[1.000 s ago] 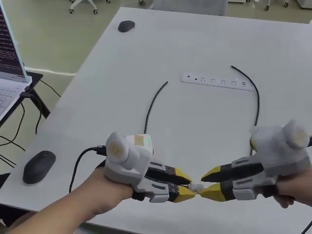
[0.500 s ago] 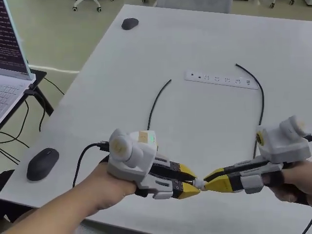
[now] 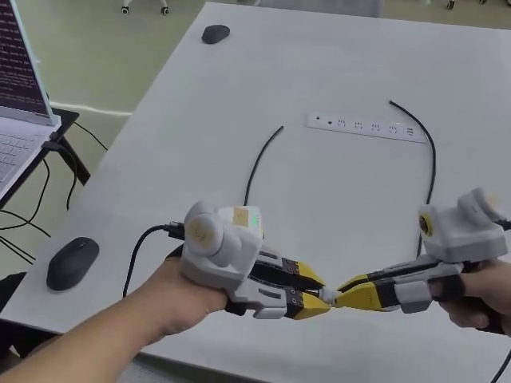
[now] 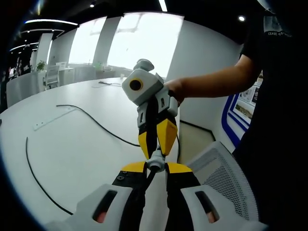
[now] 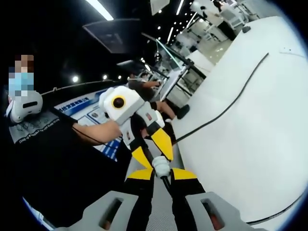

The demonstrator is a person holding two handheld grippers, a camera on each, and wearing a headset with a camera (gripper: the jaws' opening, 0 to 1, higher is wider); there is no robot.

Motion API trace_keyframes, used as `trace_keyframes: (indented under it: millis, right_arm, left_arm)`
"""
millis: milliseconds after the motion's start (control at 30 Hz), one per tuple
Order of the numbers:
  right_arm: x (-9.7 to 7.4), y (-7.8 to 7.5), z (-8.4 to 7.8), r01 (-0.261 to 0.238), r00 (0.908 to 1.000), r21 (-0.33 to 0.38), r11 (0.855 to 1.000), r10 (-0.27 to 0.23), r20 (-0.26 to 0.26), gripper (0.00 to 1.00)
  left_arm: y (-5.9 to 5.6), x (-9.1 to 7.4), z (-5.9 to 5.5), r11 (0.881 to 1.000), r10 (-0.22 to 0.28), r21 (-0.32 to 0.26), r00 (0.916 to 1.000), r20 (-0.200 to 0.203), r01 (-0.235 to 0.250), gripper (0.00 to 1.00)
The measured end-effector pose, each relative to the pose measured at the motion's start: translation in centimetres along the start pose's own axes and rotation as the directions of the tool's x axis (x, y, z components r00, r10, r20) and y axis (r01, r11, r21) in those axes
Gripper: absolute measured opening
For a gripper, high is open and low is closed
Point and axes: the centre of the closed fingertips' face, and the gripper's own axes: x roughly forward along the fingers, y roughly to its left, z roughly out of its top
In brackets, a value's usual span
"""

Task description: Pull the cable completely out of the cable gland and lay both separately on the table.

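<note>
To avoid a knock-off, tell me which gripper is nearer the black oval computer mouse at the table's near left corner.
Left. The left gripper sits right of the black oval computer mouse, apart from it; the right gripper is farther right, beyond the left one's tips.

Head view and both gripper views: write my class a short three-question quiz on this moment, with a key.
1. True or false: the cable gland lies loose on the table.
2. Which white item lies on the table? A) power strip B) keyboard C) mug
3. What stands open at the head view's left edge?
Key: 1 false, the left claw and right claw grip it; 2 A; 3 the laptop.
</note>
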Motion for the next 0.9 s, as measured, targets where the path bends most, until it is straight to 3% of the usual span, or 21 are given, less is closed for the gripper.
trace_keyframes:
  millis: [133,200,267,333,400,433,533,567,600,633,667,700,733,767,800,833,867,900]
  right_arm:
    - [0.0,0.0,-0.2,0.003,0.9999,-0.009,1.0,-0.004,-0.015,0.09]
    - [0.0,0.0,-0.2,0.013,0.9995,-0.097,0.995,-0.016,-0.028,0.08]
    - [-0.1,0.1,-0.2,0.029,0.9985,-0.136,0.99,-0.035,-0.041,0.07]
    - [0.0,0.1,-0.1,0.065,0.9952,-0.251,0.966,-0.081,-0.055,0.07]
    - [0.1,0.2,-0.3,0.083,0.9909,-0.307,0.948,-0.111,-0.076,0.07]
    - [0.2,0.3,-0.3,0.103,0.9873,-0.372,0.922,-0.14,-0.075,0.07]
    - [0.1,0.0,-0.7,0.147,0.9733,-0.48,0.865,-0.213,-0.086,0.06]
    - [0.0,0.0,-0.7,0.171,0.9646,-0.532,0.829,-0.251,-0.081,0.07]
    - [0.0,-0.1,-0.7,0.18,0.9605,-0.555,0.812,-0.267,-0.079,0.07]
    - [0.0,0.0,-0.7,0.205,0.9478,-0.625,0.753,-0.312,-0.066,0.07]
    - [0.0,0.1,-0.5,0.224,0.9366,-0.71,0.667,-0.349,-0.032,0.07]
    - [-0.1,0.1,-0.7,0.224,0.9296,-0.736,0.639,-0.367,-0.035,0.07]
    - [-0.1,0.2,-0.9,0.25,0.9167,-0.742,0.622,-0.399,-0.025,0.07]
    - [-0.1,0.2,-1.0,0.256,0.9087,-0.766,0.59,-0.417,-0.017,0.07]
    - [-0.1,0.3,-1.0,0.249,0.8987,-0.812,0.527,-0.438,-0.009,0.07]
    - [-0.1,0.3,-1.1,0.254,0.8903,-0.828,0.5,-0.455,-0.003,0.07]
    - [0.0,0.2,-1.2,0.266,0.8758,-0.85,0.455,-0.482,0.016,0.07]
    - [0.1,0.2,-1.3,0.264,0.8683,-0.872,0.412,-0.495,0.029,0.07]
  left_arm:
    - [-0.1,0.0,-0.1,1.0,-0.005,-0.001,1.0,-0.004,0.005,0.14]
    - [-0.2,0.1,-0.1,1.0,-0.008,-0.004,1.0,-0.005,0.008,0.14]
    - [-0.2,0.1,-0.1,1.0,-0.007,-0.003,1.0,-0.006,0.007,0.14]
    - [-0.1,0.0,-0.2,0.999,-0.007,-0.031,1.0,-0.005,0.007,0.14]
    - [-0.2,0.0,-0.2,0.998,-0.018,-0.057,0.9998,-0.01,0.017,0.14]
    - [-0.2,0.0,-0.3,0.998,-0.019,-0.054,0.9998,-0.01,0.018,0.14]
    - [-0.2,0.2,-0.5,0.997,-0.029,-0.074,0.9995,-0.011,0.028,0.14]
    - [-0.2,0.2,-0.5,0.996,-0.031,-0.081,0.9995,-0.01,0.03,0.14]
    - [-0.2,0.2,-0.6,0.996,-0.031,-0.089,0.9995,-0.009,0.031,0.14]
    - [-0.2,0.2,-0.6,0.992,-0.036,-0.121,0.9993,-0.008,0.034,0.14]
    - [-0.2,0.2,-0.6,0.992,-0.037,-0.122,0.9993,-0.005,0.036,0.14]
    - [-0.4,0.2,-0.5,0.99,-0.038,-0.137,0.9993,0.001,0.038,0.15]
    - [-0.4,0.2,-0.4,0.987,-0.041,-0.154,0.9991,0.007,0.042,0.15]
    - [-0.5,0.1,-0.4,0.986,-0.044,-0.162,0.999,0.012,0.045,0.15]
    - [-0.6,0.1,-0.4,0.982,-0.049,-0.181,0.9987,0.011,0.05,0.15]
    - [-0.7,0.1,-0.5,0.98,-0.054,-0.191,0.9985,0.008,0.055,0.15]
    - [-0.6,0.1,-0.6,0.979,-0.053,-0.198,0.9986,0.008,0.053,0.15]
    - [-0.7,0.1,-0.6,0.971,-0.057,-0.23,0.9983,0.007,0.057,0.15]
